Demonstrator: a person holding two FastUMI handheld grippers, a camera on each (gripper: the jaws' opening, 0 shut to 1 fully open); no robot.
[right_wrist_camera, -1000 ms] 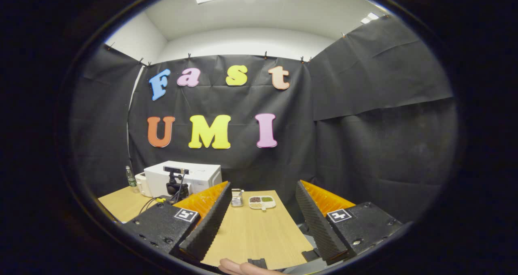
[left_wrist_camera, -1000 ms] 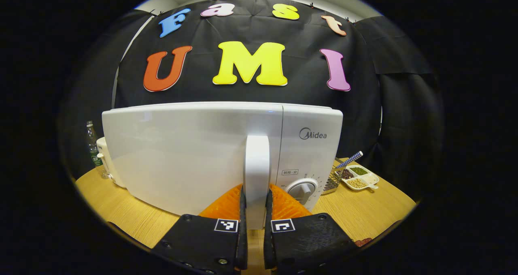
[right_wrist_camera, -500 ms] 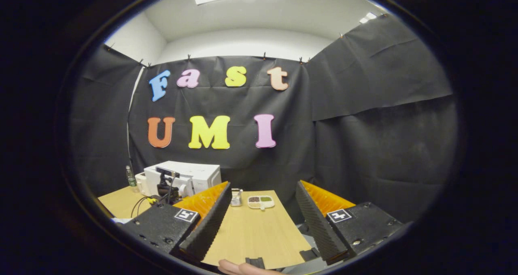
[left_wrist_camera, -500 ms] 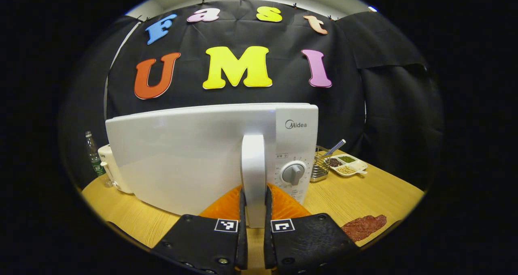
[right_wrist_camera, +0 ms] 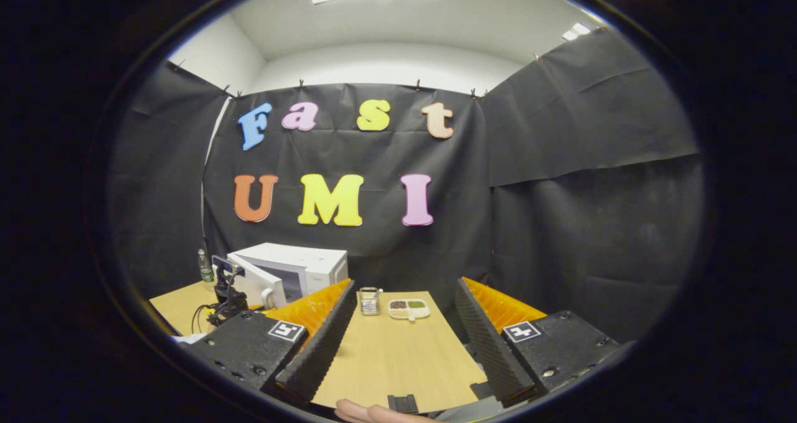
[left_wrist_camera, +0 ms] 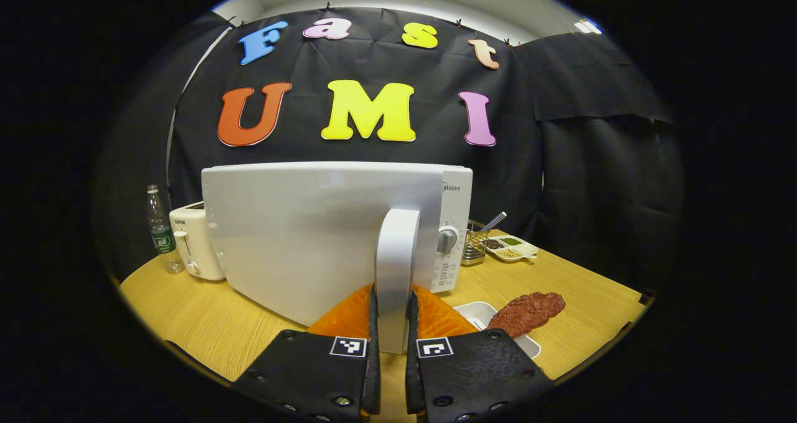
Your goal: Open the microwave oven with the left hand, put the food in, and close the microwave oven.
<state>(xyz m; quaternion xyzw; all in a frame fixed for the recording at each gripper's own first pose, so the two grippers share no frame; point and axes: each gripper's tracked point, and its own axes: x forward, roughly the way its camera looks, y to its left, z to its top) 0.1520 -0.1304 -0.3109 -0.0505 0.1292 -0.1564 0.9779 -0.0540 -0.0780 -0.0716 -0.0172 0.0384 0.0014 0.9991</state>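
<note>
Left gripper view first: my left gripper (left_wrist_camera: 391, 348) is clamped on the microwave's upright white door handle (left_wrist_camera: 396, 267), one finger pressing each side of it. I see the microwave door (left_wrist_camera: 311, 230) swung partly out, its broad white face toward me, with the control panel and dial (left_wrist_camera: 446, 239) of the microwave (left_wrist_camera: 457, 199) showing just past its right edge. On the wooden table (left_wrist_camera: 187, 317), low to the right, the food (left_wrist_camera: 526, 311), a dark reddish-brown slab, lies across a shallow white tray (left_wrist_camera: 476, 314). Farther back right sit a wire basket (left_wrist_camera: 475, 245) and a divided dish of beans (left_wrist_camera: 512, 248); to the left, a toaster (left_wrist_camera: 194, 248) and a bottle (left_wrist_camera: 160, 230). Right gripper view next: my right gripper (right_wrist_camera: 403, 342) is spread wide with nothing between its fingers, above bare tabletop. Far left I can see the microwave (right_wrist_camera: 299, 267) with its door ajar and the left gripper (right_wrist_camera: 227, 289) at it.
</note>
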